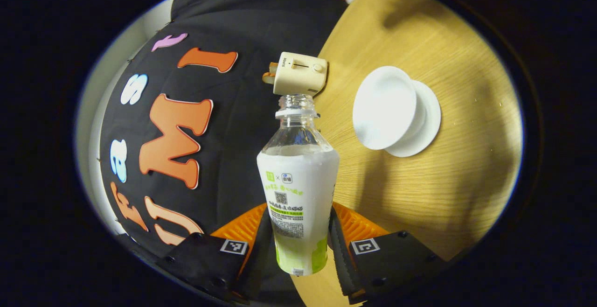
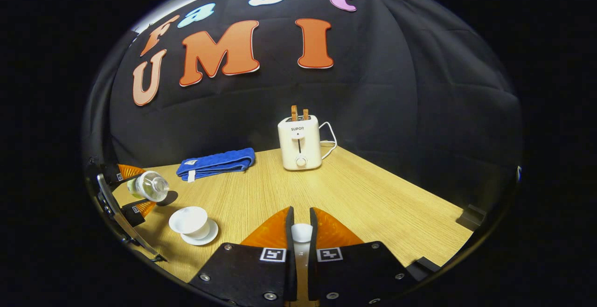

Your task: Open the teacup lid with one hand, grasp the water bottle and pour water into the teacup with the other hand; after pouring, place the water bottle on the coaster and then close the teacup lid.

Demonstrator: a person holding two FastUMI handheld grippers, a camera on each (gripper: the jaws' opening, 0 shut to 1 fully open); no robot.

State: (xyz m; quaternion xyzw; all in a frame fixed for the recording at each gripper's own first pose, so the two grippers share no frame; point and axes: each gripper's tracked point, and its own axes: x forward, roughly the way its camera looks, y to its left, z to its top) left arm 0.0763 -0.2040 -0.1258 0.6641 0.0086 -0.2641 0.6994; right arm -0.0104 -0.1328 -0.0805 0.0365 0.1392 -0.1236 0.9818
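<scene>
The uncapped clear plastic water bottle (image 1: 298,181), part full, is pinched in the left gripper (image 1: 298,237), tilted towards the open white porcelain teacup (image 1: 385,107) on its saucer at two o'clock. The right gripper (image 2: 301,233) pinches the small white teacup lid (image 2: 301,232) above the wooden desk (image 2: 373,195).

left gripper (image 1: 298,246): black housing, screws, square marker tags | right gripper (image 2: 301,241): same

One water bottle (image 1: 298,190), one teacup (image 2: 189,220), one saucer (image 2: 201,237), one lid (image 2: 301,232), one toaster (image 2: 299,143), one blue towel (image 2: 215,163), two toast slices (image 2: 299,112).
</scene>
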